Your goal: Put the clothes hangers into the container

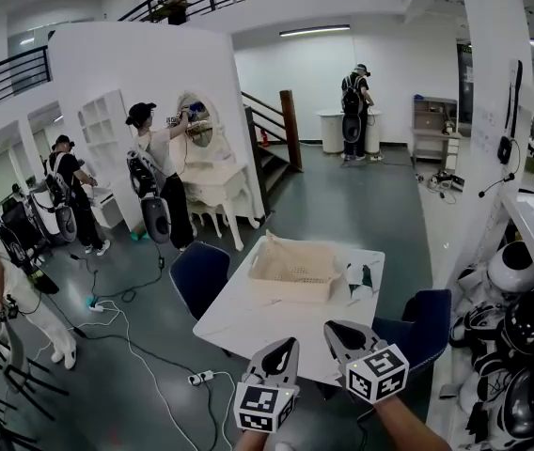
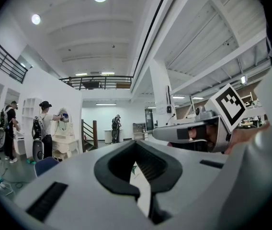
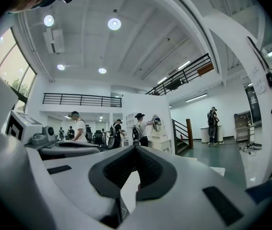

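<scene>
A beige mesh basket (image 1: 293, 269) stands on the white table (image 1: 248, 327), toward its far side. Just right of it lie some white and dark-green items (image 1: 361, 278), too small to make out as hangers. Both grippers are held level at the table's near edge, well short of the basket. My left gripper (image 1: 286, 344) is shut with nothing in it, and in its own view the tips (image 2: 137, 145) meet. To its right, my right gripper (image 1: 335, 329) is also shut and empty (image 3: 136, 148).
A blue chair (image 1: 199, 275) stands at the table's left and another (image 1: 427, 322) at its right. Cables and a power strip (image 1: 201, 377) lie on the floor at the left. A shelf (image 1: 530, 280) with white gear lines the right side. People stand further back.
</scene>
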